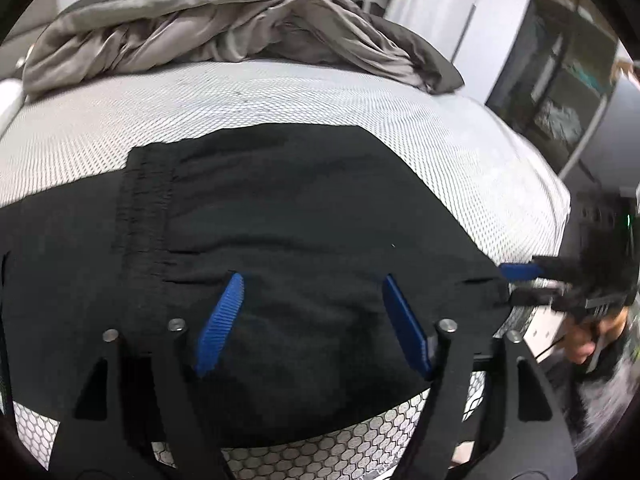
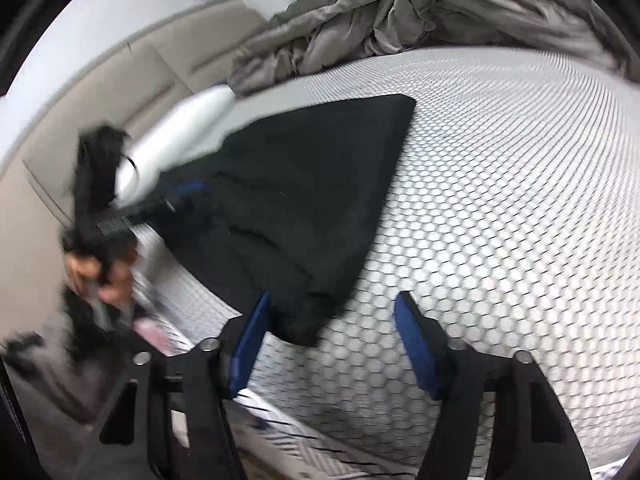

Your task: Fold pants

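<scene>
A: The bed (image 1: pixel 280 92) filled the left wrist view, a white honeycomb-mesh mattress with a crumpled grey blanket (image 1: pixel 224 28) heaped at the far end. The black pants (image 1: pixel 304 216) lay flat across the near part, already doubled over, waistband to the left.

B: And the left tongs (image 1: pixel 312 316)?

A: Spread wide over the cloth, nothing between the blue pads, so that side was free. Off at the right edge of the pants the right tongs (image 1: pixel 520 284) sat low by the hem; from there I couldn't tell whether they pinched anything.

B: Right wrist view, then.

A: Same mattress, same grey blanket (image 2: pixel 400 4) up top. The pants (image 2: pixel 304 200) ran away from the camera as a dark wedge, the nearest corner lying just beside the left pad of the right tongs (image 2: pixel 332 340). Jaws apart, no cloth pinched. The left tongs (image 2: pixel 176 200) showed blurred at the far side, with a hand (image 2: pixel 100 272) on the handle.

B: So what made the next fold a good one?

A: By my reckoning, both tongs had to take a corner through every layer, level with each other, then lift together and lay the edge square. A one-layer pinch would likely drag the stack askew.
</scene>
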